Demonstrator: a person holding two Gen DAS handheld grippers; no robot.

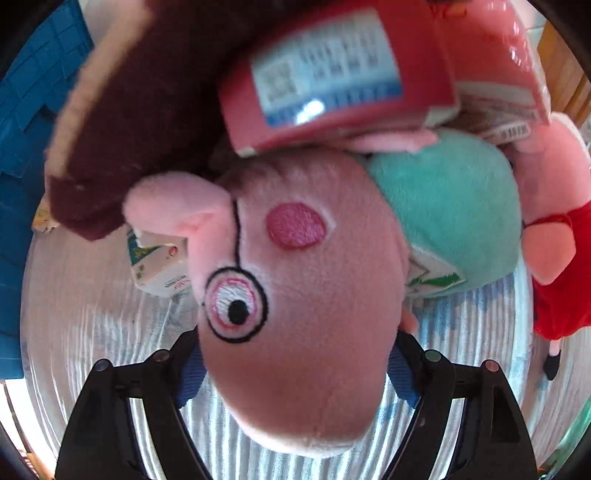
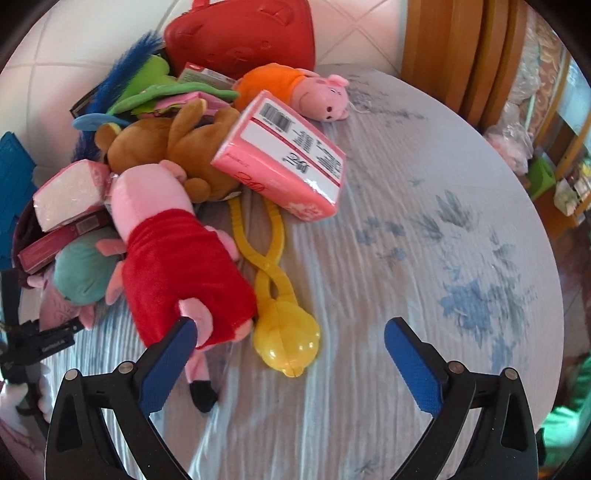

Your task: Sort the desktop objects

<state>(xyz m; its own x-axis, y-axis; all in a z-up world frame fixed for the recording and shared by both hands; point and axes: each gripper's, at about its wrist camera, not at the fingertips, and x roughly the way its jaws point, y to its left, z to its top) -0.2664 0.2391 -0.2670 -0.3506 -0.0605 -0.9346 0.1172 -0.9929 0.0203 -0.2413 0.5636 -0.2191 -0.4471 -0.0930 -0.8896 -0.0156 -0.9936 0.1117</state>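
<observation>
1. Pink plush fills my left wrist view: the pig toy in the teal top [image 1: 303, 295] lies with its head between the blue pads of my left claw [image 1: 295, 369], snout towards the camera.
2. My left claw stands wide. Its pads flank the pig's head on both sides, but I cannot tell whether they press on it or only sit just beside it.
3. Above that pig's head a red carton [image 1: 332, 85] with a white label lies tilted across the heap, and a dark maroon plush piece [image 1: 147, 110] hangs in from the upper left.
4. A small white and green carton [image 1: 159, 266] sits on the striped cloth of the bench [image 1: 92, 314], just left of the pig's ear.
5. My right claw [image 2: 288, 354] is wide open and grips nothing; the cloth shows between its pads.
6. Its left pad [image 2: 170, 365] is against the leg of the pig toy in the red dress [image 2: 177, 266], which lies at the heap's near edge.
7. A yellow plastic tongs toy [image 2: 284, 332] lies on the cloth just beside that pig, ahead of the open jaws.
8. Farther back I see a pink tissue pack [image 2: 284, 158] tilted on a brown plush [image 2: 166, 147], a pig in orange [image 2: 303, 92] and a red bag [image 2: 240, 33].
9. The right half of the bench cloth shows only its blue print.
</observation>
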